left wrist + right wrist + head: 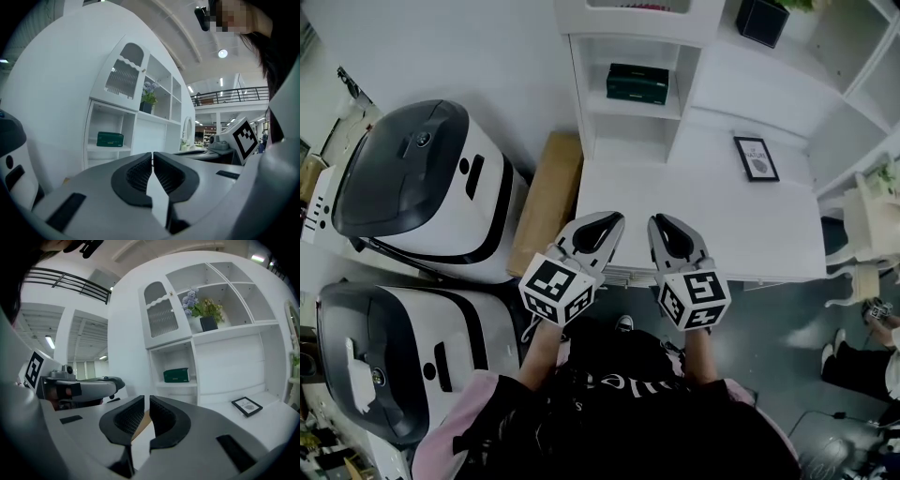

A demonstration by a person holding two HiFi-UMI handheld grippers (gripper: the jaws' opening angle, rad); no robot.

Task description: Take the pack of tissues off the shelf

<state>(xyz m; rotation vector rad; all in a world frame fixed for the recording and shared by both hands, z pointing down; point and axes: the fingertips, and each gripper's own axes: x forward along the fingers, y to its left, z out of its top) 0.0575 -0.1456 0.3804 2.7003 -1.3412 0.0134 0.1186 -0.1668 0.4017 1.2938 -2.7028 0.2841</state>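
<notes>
While the left gripper [605, 223] and right gripper [664, 225] are closed and empty, the pack of tissues [637, 82] lies well ahead on the shelf [623, 109]. Its length runs crosswise, and neither gripper appears nearer.

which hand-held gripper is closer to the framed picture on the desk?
Right. The right hand-held gripper is over the desk's near edge, toward the person and left of the framed picture; the left hand-held gripper is farther left.

Both hand-held grippers [598, 228] [667, 232] closed, empty
</notes>
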